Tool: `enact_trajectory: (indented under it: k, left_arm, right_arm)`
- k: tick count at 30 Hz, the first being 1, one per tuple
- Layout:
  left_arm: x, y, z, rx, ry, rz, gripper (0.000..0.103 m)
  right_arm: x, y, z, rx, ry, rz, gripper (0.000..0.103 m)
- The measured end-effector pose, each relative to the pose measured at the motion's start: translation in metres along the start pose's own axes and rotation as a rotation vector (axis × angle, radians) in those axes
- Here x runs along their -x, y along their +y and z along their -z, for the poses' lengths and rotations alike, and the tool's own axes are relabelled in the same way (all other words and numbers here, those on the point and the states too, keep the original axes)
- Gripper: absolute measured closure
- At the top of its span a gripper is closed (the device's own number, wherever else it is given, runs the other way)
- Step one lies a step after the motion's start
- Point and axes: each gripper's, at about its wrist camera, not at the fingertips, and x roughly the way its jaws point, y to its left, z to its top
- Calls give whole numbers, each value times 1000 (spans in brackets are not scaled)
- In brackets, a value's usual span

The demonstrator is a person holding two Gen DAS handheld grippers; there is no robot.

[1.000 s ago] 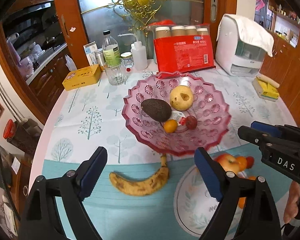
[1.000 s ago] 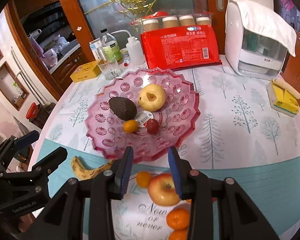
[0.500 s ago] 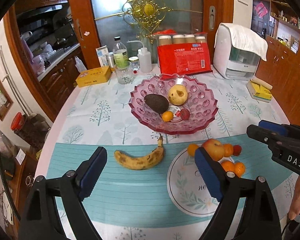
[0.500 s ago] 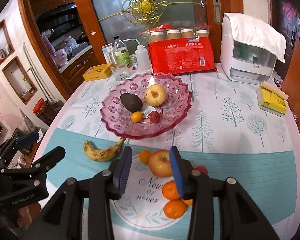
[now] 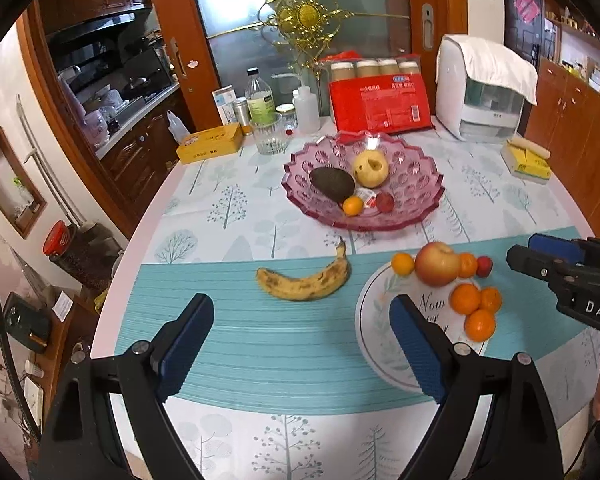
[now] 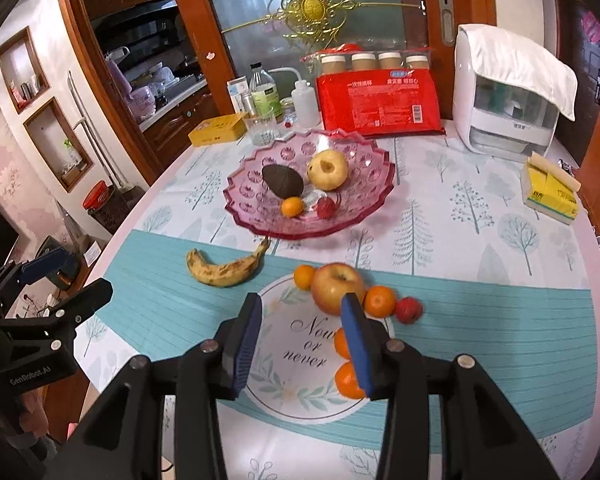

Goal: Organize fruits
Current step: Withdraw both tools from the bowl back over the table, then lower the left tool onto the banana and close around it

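A pink glass bowl [image 5: 416,204] [image 6: 364,196] holds an avocado [image 5: 332,184], a yellow pear [image 5: 371,164], a small orange [image 5: 353,205] and a red fruit [image 5: 385,201]. A spotted banana [image 5: 306,280] [image 6: 226,268] lies on the teal mat in front of the bowl. A red apple [image 6: 336,286] [image 5: 437,263], several oranges [image 5: 465,298] and a red fruit [image 6: 408,310] sit on the round printed mat. My left gripper [image 5: 300,344] is open and empty, raised over the near table. My right gripper [image 6: 302,340] is open and empty, above the round mat.
At the back stand a red package [image 5: 380,106], a white appliance [image 5: 484,88], bottles, a glass [image 5: 267,134] and a yellow tin [image 5: 210,146]. A yellow sponge pack [image 6: 552,192] lies at the right. The table edge curves away at the left.
Both grippers have pulled back and up from the bowl and fruit, so more of the table shows. Both stay open and empty. The fruits have not moved.
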Motion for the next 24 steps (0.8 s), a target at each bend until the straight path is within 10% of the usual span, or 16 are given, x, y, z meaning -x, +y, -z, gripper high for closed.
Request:
enact_trajectory:
  k: [24]
  left_arm:
    - [-169, -6, -10, -396, 171, 170, 14]
  right_arm:
    - [-93, -5, 15, -168, 110, -10, 61]
